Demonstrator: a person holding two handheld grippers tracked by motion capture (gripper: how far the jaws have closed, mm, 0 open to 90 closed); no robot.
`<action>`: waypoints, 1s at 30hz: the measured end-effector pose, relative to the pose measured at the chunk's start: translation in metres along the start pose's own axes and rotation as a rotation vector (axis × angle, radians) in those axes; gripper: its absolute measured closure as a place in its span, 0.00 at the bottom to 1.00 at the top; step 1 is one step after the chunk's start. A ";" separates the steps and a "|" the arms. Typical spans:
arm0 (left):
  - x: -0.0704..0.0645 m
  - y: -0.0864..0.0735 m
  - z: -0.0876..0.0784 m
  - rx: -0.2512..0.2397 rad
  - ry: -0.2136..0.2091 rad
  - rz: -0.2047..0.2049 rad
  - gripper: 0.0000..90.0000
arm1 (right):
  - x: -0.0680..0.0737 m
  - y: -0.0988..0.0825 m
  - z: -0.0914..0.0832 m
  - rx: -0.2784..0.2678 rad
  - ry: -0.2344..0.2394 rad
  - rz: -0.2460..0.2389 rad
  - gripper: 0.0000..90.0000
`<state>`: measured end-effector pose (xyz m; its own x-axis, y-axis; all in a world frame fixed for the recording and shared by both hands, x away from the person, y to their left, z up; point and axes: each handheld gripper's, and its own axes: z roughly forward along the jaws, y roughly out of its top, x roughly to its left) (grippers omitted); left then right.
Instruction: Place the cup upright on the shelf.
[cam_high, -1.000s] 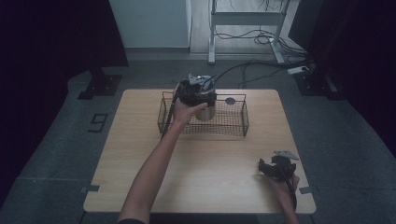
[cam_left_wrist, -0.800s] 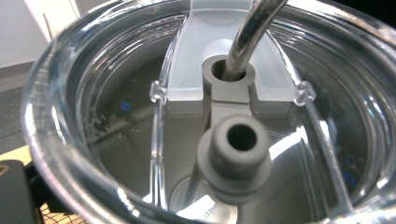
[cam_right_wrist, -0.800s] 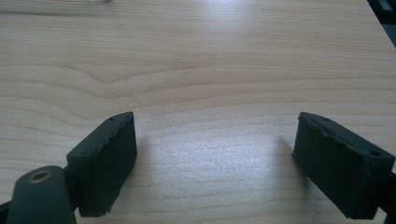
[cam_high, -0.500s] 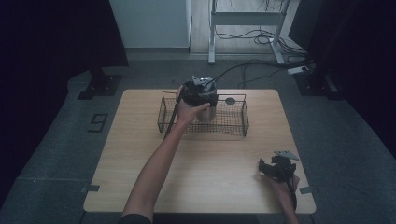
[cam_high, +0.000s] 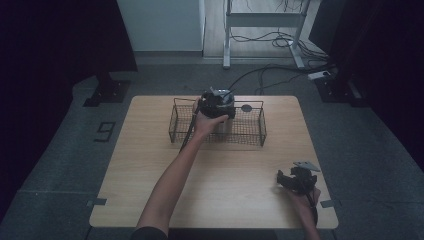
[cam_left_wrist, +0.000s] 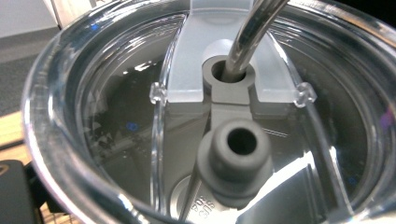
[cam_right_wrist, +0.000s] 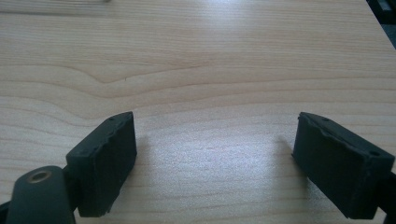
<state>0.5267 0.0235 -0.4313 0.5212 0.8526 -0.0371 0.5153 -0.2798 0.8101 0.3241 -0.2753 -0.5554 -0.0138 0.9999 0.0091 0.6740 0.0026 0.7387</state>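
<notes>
The tumbler (cam_high: 223, 121), gripped by the left gripper (cam_high: 216, 102), is lowered upright into the wire basket (cam_high: 252, 136); the right gripper (cam_right_wrist: 215, 158) rests spread.

Tumbler (cam_high: 223, 121): metal-grey body, clear plastic lid (cam_left_wrist: 140, 116) with grey rubber stopper (cam_left_wrist: 236, 163), metal straw (cam_left_wrist: 250, 32) through lid hole. Upright, inside wire basket (cam_high: 255, 131), upper centre of high view.
</notes>
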 end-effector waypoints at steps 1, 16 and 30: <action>0.000 -0.002 0.002 0.005 -0.001 -0.006 0.04 | 0.000 0.000 0.000 0.000 0.000 0.000 0.15; -0.001 -0.018 0.016 0.025 0.001 -0.045 0.04 | 0.000 0.000 0.000 0.000 0.000 0.000 0.15; -0.005 -0.028 0.012 0.006 -0.006 -0.005 0.04 | 0.000 0.000 0.000 -0.001 0.000 0.000 0.15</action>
<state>0.5178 0.0219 -0.4606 0.5227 0.8514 -0.0443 0.5221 -0.2786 0.8061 0.3240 -0.2752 -0.5554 -0.0140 0.9999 0.0095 0.6736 0.0024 0.7391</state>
